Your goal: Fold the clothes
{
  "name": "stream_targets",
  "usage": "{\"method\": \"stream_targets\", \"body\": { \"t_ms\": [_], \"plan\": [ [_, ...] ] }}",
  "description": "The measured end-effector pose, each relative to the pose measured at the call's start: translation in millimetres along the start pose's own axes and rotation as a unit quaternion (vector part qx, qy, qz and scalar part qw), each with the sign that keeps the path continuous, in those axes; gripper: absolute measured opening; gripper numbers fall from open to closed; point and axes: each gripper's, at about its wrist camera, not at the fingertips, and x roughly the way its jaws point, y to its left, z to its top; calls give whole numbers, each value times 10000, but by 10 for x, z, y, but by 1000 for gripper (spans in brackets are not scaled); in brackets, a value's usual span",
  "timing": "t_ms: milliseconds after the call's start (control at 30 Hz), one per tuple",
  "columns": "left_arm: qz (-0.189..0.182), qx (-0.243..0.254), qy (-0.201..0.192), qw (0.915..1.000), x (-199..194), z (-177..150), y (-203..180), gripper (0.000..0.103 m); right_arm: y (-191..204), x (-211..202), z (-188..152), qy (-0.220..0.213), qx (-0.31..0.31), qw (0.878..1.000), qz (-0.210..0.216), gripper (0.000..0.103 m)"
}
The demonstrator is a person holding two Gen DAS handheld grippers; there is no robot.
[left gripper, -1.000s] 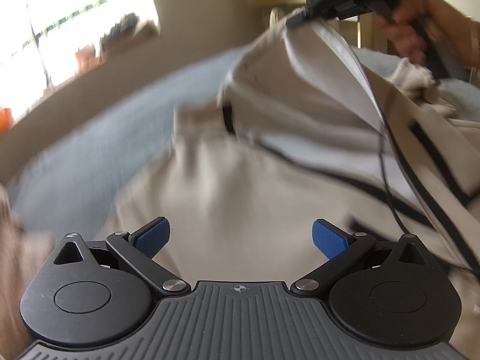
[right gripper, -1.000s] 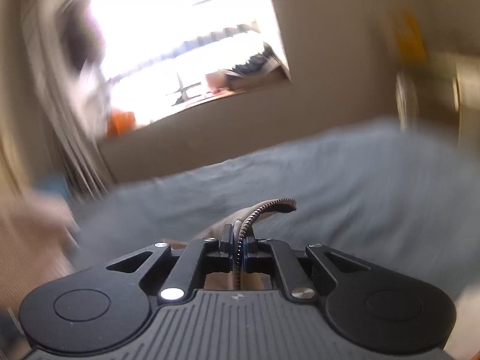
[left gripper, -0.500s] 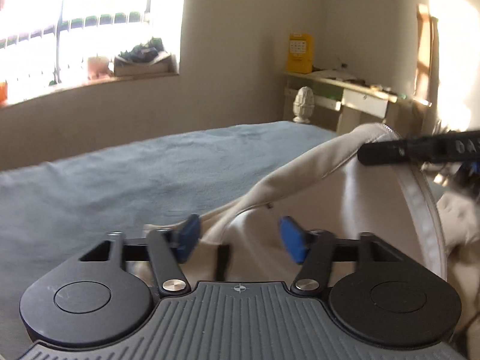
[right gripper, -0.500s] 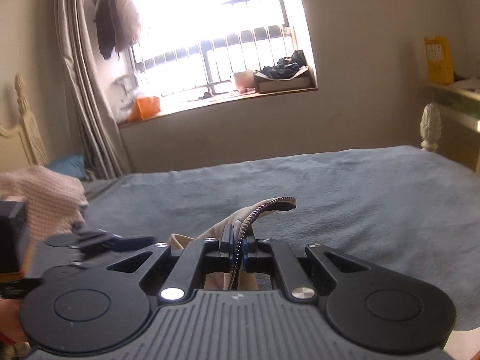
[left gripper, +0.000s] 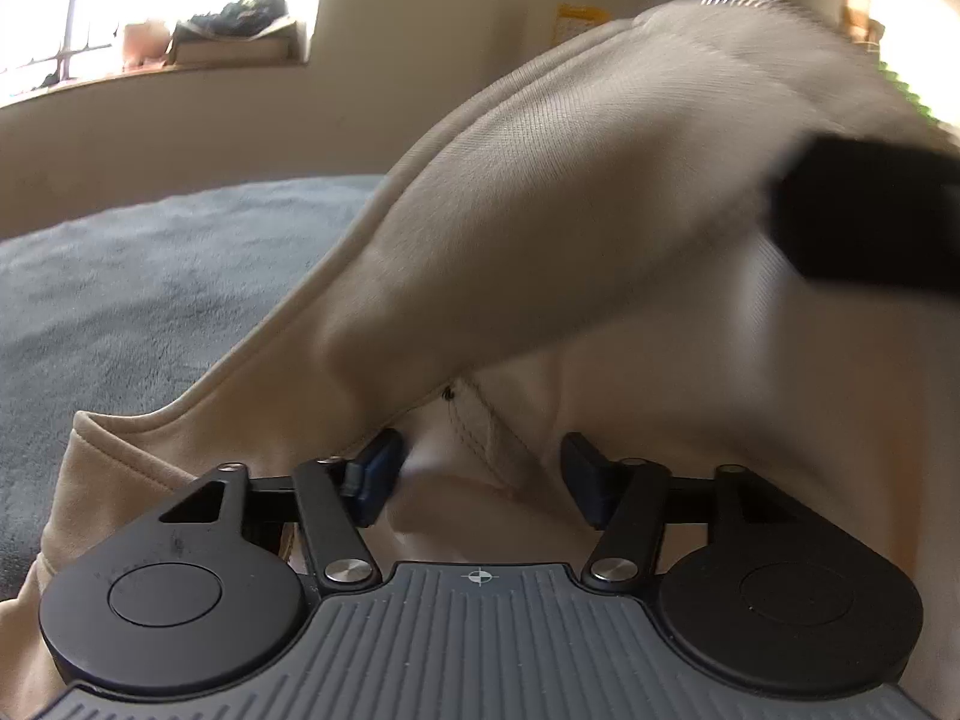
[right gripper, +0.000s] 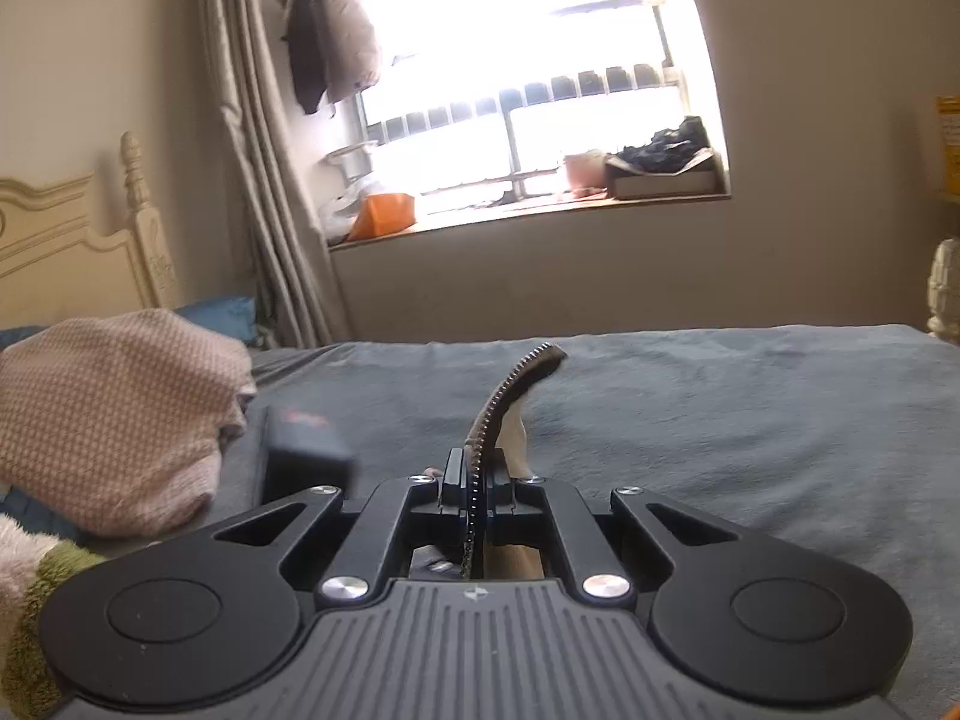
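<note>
Compared with half a second ago, the beige zip-front fleece garment (left gripper: 540, 228) fills far more of the left wrist view, its raised portion now arching close over the left tool (left gripper: 477, 477), and the blue pads have parted further. That garment hangs lifted above the grey-blue blanket-covered bed (right gripper: 750, 420), one hemmed edge drooping at lower left and its metal zipper teeth (right gripper: 510, 387) running up through the right tool (right gripper: 474, 480). Right tool: pressed together on the zipper edge, a strip of fabric standing out beyond the pads. Left tool: spread, with an inner seam of the garment lying between the pads but not gripped; a blurred black shape at right in the left view is probably the right tool's body. Progress, as judged: the garment is held up and unflattened, no finished fold is visible, so folding remains to be completed; how many folds are already in it cannot be told. Surroundings: a person's pink knitted sleeve (right gripper: 114, 414) at left, a cream carved headboard (right gripper: 72, 240), and a bright barred window (right gripper: 528, 72) beyond.
</note>
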Motion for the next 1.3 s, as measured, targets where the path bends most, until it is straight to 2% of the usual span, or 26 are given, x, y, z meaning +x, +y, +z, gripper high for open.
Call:
{"method": "stream_targets", "body": {
  "t_ms": [67, 167, 333, 467, 567, 667, 800, 900, 1033, 1200, 1300],
  "plan": [
    [-32, -299, 42, 9995, -67, -6, 64, 62, -22, -12, -6, -37, 23, 9999, -109, 5],
    [-183, -823, -87, 9964, -258, -52, 269, 69, -155, -60, 28, -135, 286, 9991, -295, 5],
    [-433, -1689, -301, 9842, -574, -128, 611, 70, -253, -106, -5, -224, 378, 9984, -366, 5],
    [-291, -2091, -137, 9774, -365, -32, 750, 70, -239, -66, -22, -228, 529, 9980, -260, 5],
    [-233, -2615, -80, 9649, -269, 22, 816, 69, -209, -42, -20, -208, 563, 9980, -215, 5],
    [-456, -3067, -235, 9504, -424, 37, 915, 69, -209, -37, -12, -219, 740, 9969, -181, 5],
    [-434, -2930, -272, 9547, -789, 18, 1024, 70, -120, 20, 11, -168, 799, 9966, -65, 5],
    [-341, -2880, -198, 9568, -1042, -36, 1102, 70, 73, 154, 10, 7, 508, 9986, -115, 5],
    [-300, -2961, -169, 9545, -1378, -233, 1201, 70, 405, 428, -32, 471, 93, 9988, -128, 5],
    [-311, -3119, -125, 9495, -1581, -482, 1283, 70, 830, 892, -183, 1119, -470, 9917, -423, 5],
    [-303, -3113, -87, 9498, -1665, -577, 1311, 70, 920, 1175, -286, 1452, -487, 9865, -576, 5]
  ]
}}
